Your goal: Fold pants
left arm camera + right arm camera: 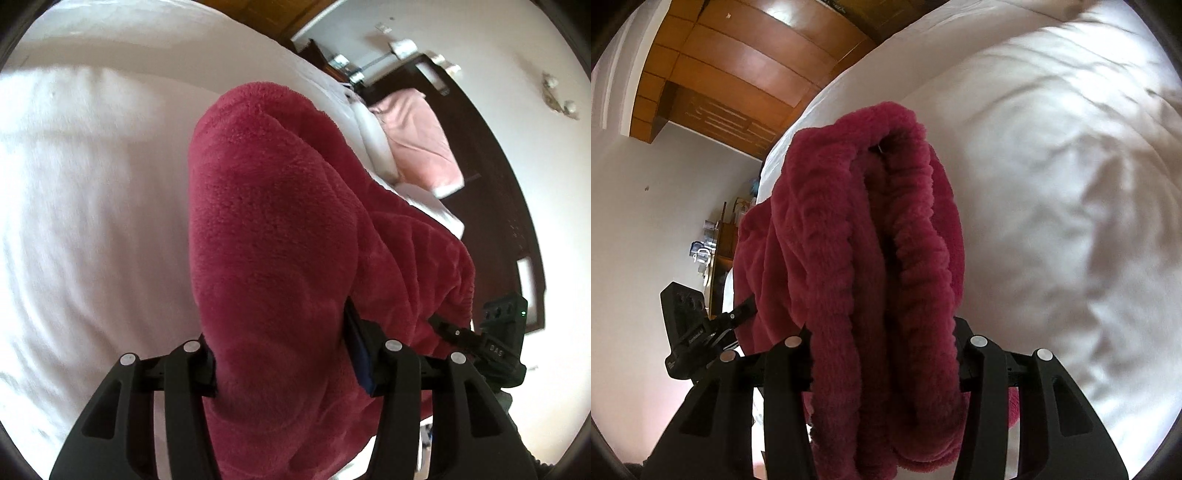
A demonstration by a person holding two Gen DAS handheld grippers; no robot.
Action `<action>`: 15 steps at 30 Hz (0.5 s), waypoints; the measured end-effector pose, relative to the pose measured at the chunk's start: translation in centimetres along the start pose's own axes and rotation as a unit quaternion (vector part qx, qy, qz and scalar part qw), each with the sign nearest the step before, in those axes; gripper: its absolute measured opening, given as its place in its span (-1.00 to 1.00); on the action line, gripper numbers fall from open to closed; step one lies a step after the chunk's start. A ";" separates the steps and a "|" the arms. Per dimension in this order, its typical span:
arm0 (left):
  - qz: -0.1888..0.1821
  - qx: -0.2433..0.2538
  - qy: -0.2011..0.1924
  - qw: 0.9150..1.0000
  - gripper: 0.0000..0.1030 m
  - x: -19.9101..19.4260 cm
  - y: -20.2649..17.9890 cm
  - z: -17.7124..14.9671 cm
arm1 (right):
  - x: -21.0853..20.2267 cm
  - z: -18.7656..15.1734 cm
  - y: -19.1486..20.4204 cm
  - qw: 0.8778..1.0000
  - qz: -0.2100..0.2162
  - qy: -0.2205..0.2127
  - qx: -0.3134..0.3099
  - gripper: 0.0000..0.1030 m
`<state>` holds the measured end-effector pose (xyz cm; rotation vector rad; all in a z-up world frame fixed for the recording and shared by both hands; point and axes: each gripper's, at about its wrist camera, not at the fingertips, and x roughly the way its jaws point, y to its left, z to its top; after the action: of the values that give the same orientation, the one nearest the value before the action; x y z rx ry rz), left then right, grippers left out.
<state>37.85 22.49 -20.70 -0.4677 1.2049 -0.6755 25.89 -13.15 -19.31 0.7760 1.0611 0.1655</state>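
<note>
The dark-pink fleece pants (280, 229) look soft, thick and floppy w/ little weight; likely to sag and bunch, not slip. Best hold is probably the ribbed elastic waistband (916, 236), the firmest edge. The left hand-held gripper (284, 354) is closed partway on a fat wad of fleece. The right hand-held gripper (886, 354) pinches the bunched waistband likewise. The pants hang above the white bed (1052, 184), between both grippers.

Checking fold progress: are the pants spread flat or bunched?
Bunched: the red fleece pants hang gathered from both hand-held grippers above the bed.
</note>
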 end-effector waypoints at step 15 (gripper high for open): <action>0.082 -0.039 -0.015 0.996 0.04 6.1 2.3 5.2 | 7.3 8.2 -3.6 0.999 -0.004 0.048 -0.016 -0.08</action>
<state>44.53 19.80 -24.87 -0.4363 1.2291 -0.4809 35.57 -16.34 -24.74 0.7402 1.1501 0.2137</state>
